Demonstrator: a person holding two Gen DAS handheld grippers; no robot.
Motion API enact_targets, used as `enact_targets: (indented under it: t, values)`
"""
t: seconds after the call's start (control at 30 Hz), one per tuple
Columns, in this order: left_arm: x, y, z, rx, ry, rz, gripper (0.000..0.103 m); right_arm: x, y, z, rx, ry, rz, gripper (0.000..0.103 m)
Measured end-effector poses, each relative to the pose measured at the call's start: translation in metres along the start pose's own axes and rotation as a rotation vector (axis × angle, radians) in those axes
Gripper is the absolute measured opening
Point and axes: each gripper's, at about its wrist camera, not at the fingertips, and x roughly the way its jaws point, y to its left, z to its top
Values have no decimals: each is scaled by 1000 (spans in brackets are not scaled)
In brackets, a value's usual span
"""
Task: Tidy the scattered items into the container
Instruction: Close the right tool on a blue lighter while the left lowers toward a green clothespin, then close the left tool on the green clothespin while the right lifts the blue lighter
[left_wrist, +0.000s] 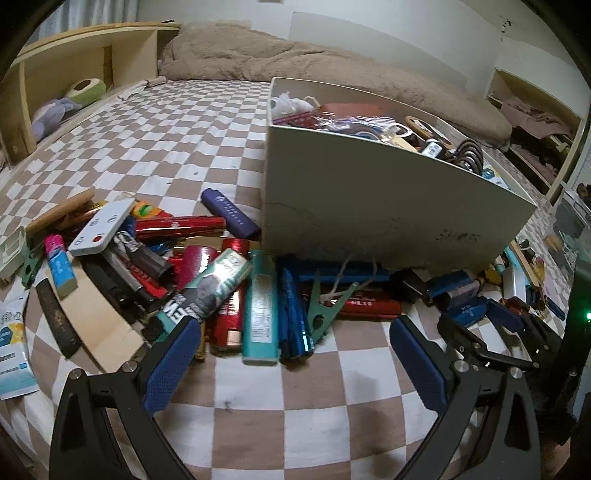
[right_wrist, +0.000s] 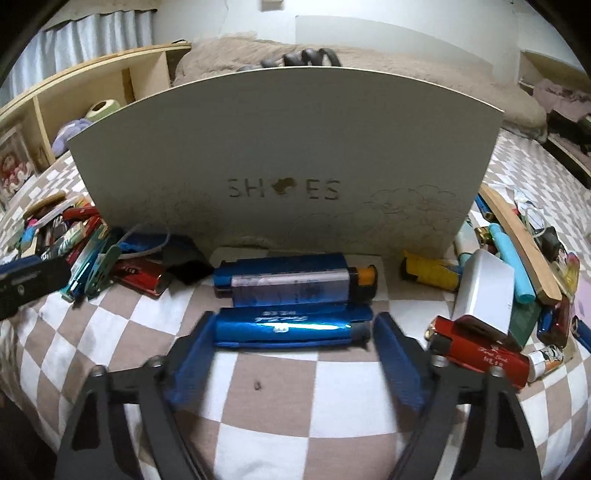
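Right gripper (right_wrist: 291, 332): blue-padded jaws spread to either end of a glossy metallic-blue lighter (right_wrist: 291, 326) lying crosswise at lower centre of the right wrist view; the pads look at or just short of its two ends, contact not certain, nothing lifted.
Left gripper (left_wrist: 295, 339): blue-padded jaws spread wide and empty above the checked sheet, lower centre of the left wrist view.
Held item, handling: judged light, rigid and slick; the shiny casing may slip under an end-to-end pinch. A grip across its flat long sides, near mid-length, looks safer.
Next behind: a second blue lighter with a pale label and orange cap (right_wrist: 295, 282), parallel to and touching the first.
Container: white cardboard shoe box printed "SHOES" (right_wrist: 284, 155), standing upright at centre frame just behind both lighters, already well filled as the left wrist view shows.
Right-hand clutter: red lighter (right_wrist: 480, 360), white rectangular block (right_wrist: 484, 291), yellow lighter (right_wrist: 430, 273), wooden strip (right_wrist: 517, 243).
Left-hand clutter: teal tube (left_wrist: 260, 310), green clothes peg (left_wrist: 325, 308), purple lighter (left_wrist: 229, 212), white remote (left_wrist: 101, 227).
Surface: brown-and-white checked bed sheet (right_wrist: 295, 406), soft; pressing down will sink items.
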Motion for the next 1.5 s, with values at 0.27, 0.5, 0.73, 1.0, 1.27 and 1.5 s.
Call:
enact_targets:
  t: [0.27, 0.5, 0.73, 1.0, 1.27, 1.5]
  values:
    - [-5, -1, 3, -6, -96, -80, 102, -10, -9, -7, -2, 11, 40, 82]
    - [1, -11, 16, 13, -104, -206, 92, -17, -18, -12, 34, 24, 90, 83]
    - [27, -22, 18, 62, -14, -246, 73, -19, -27, -11, 83, 34, 145, 83]
    - [25, -17, 4, 63, 21, -231, 56, -20, -18, -8, 87, 48, 176, 83]
    - [24, -14, -3, 52, 27, -220, 35, -19, -3, -10, 36, 44, 136, 83]
    - [25, -6, -1, -9, 29, -218, 16, -19, 0, -7, 48, 44, 144, 83]
